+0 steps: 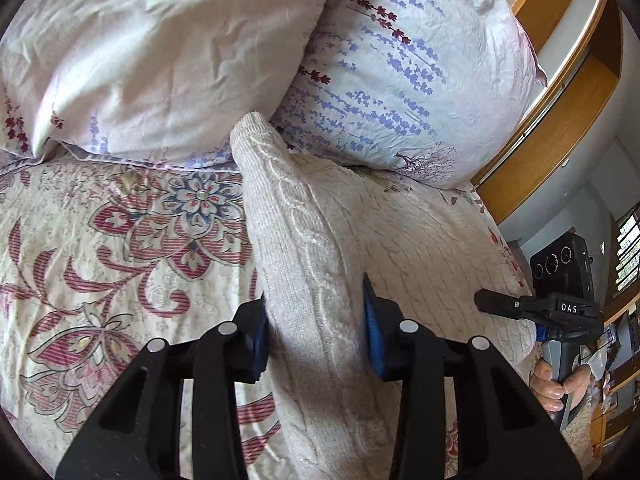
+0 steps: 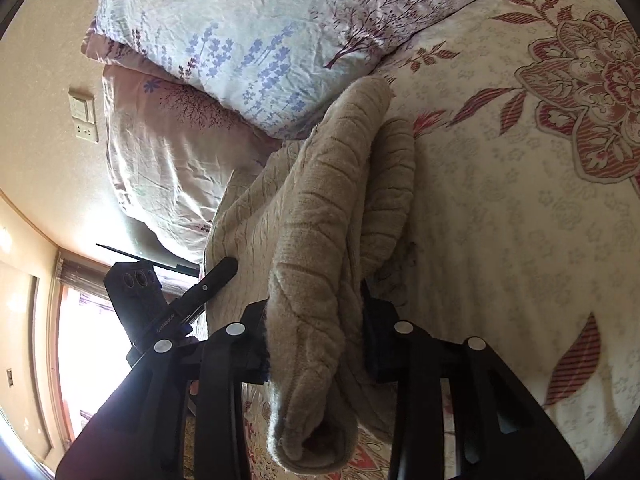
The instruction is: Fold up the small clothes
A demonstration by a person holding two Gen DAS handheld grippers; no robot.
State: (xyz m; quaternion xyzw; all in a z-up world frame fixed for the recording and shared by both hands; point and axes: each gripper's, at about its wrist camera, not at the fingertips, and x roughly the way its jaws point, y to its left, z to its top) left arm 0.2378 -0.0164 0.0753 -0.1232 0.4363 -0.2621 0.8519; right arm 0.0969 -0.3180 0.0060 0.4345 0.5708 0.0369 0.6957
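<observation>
Clamping the cable-knit sweater (image 1: 316, 280), left gripper (image 1: 316, 332) and right gripper (image 2: 314, 336) each pinch a bunched fold, probably sleeves; lift evenly toward twelve o'clock, keeping edges aligned.

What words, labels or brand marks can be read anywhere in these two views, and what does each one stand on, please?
"DAS": white letters on the black body of the right gripper, seen from the left wrist camera.
"GenRobot.AI", as best it reads, small and partly blurred: on the black finger of the left gripper, seen from the right wrist camera.
Wall switch and socket plate: no legible text.
Sweater, pillows, bedspread: patterns only, no text.
</observation>
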